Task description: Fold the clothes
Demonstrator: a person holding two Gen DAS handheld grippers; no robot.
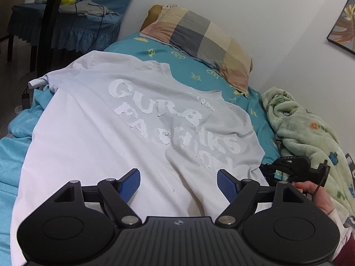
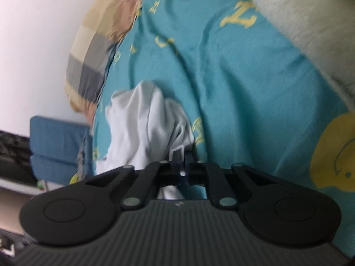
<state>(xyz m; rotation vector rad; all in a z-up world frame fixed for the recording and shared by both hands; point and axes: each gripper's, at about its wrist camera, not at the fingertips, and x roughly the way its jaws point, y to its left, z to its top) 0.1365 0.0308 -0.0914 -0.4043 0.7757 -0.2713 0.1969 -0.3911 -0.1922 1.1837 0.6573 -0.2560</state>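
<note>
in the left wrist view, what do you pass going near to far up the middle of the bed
open left claw → pale grey t-shirt with white cracked lettering → teal bedsheet with yellow print → checked pillow in grey, beige and pink → white wall

shirt (image 1: 93,133) on bed (image 1: 190,66), pillow (image 1: 199,37) behind

Open teal sheet (image 1: 188,66) is left between the spread shirt (image 1: 99,122) and the far pillow (image 1: 199,37); the right side is blocked by a green blanket (image 1: 299,128).
</note>
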